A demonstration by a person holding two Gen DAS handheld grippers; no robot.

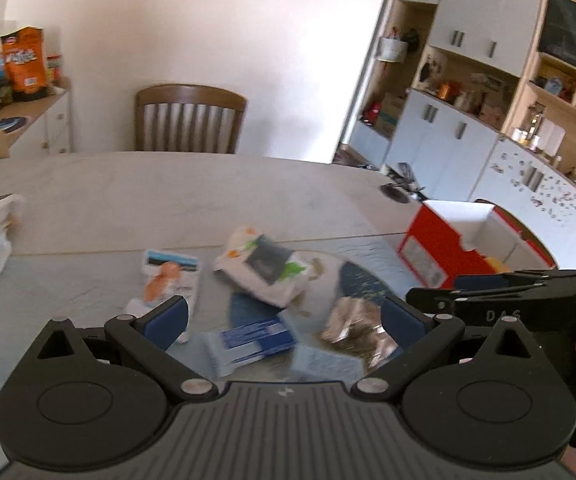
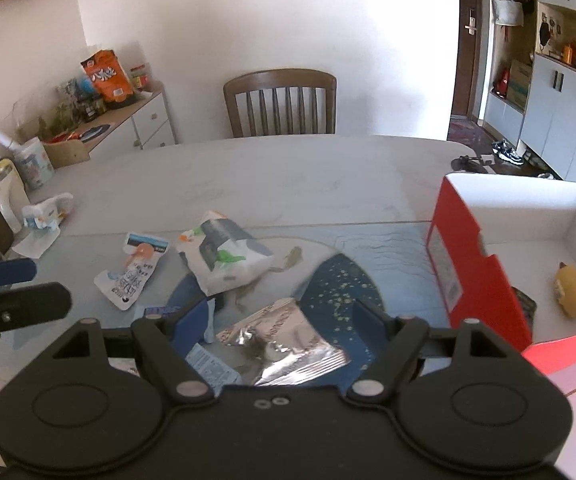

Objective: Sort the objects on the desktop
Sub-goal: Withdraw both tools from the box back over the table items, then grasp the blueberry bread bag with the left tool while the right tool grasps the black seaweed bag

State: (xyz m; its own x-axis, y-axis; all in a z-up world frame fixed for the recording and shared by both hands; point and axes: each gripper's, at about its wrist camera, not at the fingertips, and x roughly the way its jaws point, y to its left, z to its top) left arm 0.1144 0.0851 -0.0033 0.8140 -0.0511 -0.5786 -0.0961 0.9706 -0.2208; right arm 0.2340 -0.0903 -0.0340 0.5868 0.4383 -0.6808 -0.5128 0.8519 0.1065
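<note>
A heap of small packets lies on the blue mat (image 2: 344,280). My right gripper (image 2: 283,320) stands open over a crinkled silver foil packet (image 2: 288,344), which shows between its blue pads without being pinched. My left gripper (image 1: 283,320) is open above a blue-and-white packet (image 1: 253,340) and the silver foil packet (image 1: 354,328). A white tissue pack (image 2: 223,260) and a white pouch with an orange cap (image 2: 131,276) lie further back. The red box (image 2: 472,264) at the right is open, with a yellow object (image 2: 572,288) inside it.
A wooden chair (image 2: 281,102) stands behind the pale table (image 2: 288,176). A wrapped pack (image 2: 45,212) and containers sit at the table's left edge. A sideboard with snack bags (image 2: 105,76) is at the left, cupboards (image 1: 468,120) at the right. The other gripper (image 2: 11,300) shows at the left.
</note>
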